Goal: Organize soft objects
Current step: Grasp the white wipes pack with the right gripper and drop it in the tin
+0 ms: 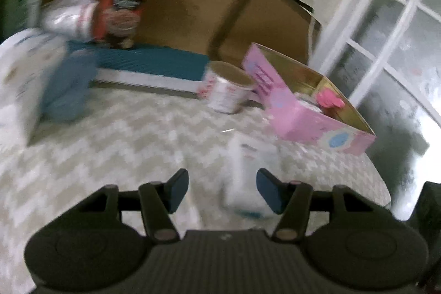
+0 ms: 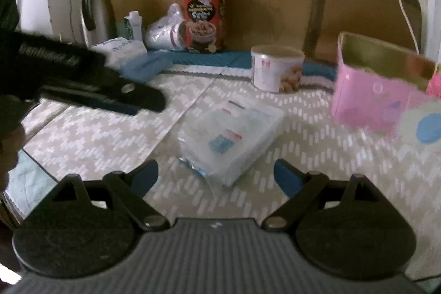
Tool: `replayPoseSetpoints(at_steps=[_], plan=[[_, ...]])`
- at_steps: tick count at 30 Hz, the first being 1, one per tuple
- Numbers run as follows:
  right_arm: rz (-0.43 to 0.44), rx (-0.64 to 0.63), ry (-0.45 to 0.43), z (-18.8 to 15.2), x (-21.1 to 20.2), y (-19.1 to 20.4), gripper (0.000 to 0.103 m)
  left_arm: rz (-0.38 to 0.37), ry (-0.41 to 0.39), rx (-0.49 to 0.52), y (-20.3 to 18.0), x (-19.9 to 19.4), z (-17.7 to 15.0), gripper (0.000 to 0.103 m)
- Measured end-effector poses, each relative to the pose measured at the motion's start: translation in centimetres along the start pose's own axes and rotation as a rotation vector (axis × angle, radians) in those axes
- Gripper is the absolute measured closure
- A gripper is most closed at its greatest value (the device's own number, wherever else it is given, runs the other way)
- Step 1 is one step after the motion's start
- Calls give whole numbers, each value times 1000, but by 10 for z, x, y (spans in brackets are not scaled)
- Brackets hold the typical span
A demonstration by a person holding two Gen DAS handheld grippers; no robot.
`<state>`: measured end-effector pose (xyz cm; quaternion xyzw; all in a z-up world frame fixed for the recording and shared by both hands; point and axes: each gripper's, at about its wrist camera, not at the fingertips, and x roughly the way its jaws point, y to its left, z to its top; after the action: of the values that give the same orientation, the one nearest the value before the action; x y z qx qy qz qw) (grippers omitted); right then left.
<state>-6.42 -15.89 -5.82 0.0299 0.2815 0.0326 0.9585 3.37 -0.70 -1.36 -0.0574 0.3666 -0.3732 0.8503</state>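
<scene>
A white plastic-wrapped tissue pack [image 2: 231,137] lies flat on the zigzag-patterned cloth [image 2: 91,139]. My right gripper [image 2: 216,177] stands wide open just behind it, the pack's near corner between the fingers and untouched. In the left wrist view the same pack [image 1: 252,172] lies under and ahead of my left gripper [image 1: 222,192], close to the right pad, with the jaws apart and not pressing it. From the right wrist view the left gripper [image 2: 148,104] hovers left of the pack. An open pink box [image 2: 377,101] sits to the right.
At the back stand a red cereal box [image 2: 204,15], a silver bag [image 2: 165,32], a paper tub [image 2: 277,68], a thermos [image 2: 97,10] and a small carton [image 2: 132,24]. White and blue soft packs [image 2: 129,54] lie at the left. The pink box [image 1: 311,112] sits near the table's right edge.
</scene>
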Motion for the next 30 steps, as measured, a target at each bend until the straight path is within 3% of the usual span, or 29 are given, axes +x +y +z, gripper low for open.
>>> replayPoseSetpoints(at_steps=[1, 2, 3, 5, 8, 12, 17, 19, 21, 23, 24, 25, 27, 30], plan=[[1, 8, -3, 0, 1, -3, 16, 6, 9, 27, -8, 11, 3, 47], [0, 8, -11, -1, 3, -6, 29, 14, 26, 44, -12, 21, 4, 49], [-2, 2, -12, -2, 5, -8, 50, 21, 53, 54, -15, 31, 4, 54], [-2, 13, -12, -5, 7, -16, 67, -18, 121, 55, -20, 52, 2, 64], [-17, 32, -62, -8, -7, -27, 68, -48, 96, 99, -40, 50, 8, 65], [-102, 15, -221, 7, -37, -48, 68, -120, 0, 169, -78, 47, 38, 65], [-228, 41, -317, 35, -43, -107, 70, -152, -44, 240, -137, 88, 83, 65], [-263, 84, -319, 49, -34, -136, 69, -134, -38, 238, -159, 117, 96, 60], [-321, 125, -318, 65, -18, -169, 66, -91, -42, 268, -178, 144, 105, 43], [-454, 116, -301, 76, 5, -192, 57, 14, -100, 298, -190, 167, 109, 43], [-492, 124, -282, 76, 12, -202, 57, 60, -109, 305, -191, 173, 108, 44], [-488, 155, -273, 74, 11, -210, 57, 81, -100, 292, -189, 175, 106, 44], [-435, 221, -315, 60, -3, -217, 58, 33, -88, 258, -177, 169, 100, 44], [-425, 252, -354, 40, -24, -211, 58, 76, -105, 275, -170, 153, 86, 44]])
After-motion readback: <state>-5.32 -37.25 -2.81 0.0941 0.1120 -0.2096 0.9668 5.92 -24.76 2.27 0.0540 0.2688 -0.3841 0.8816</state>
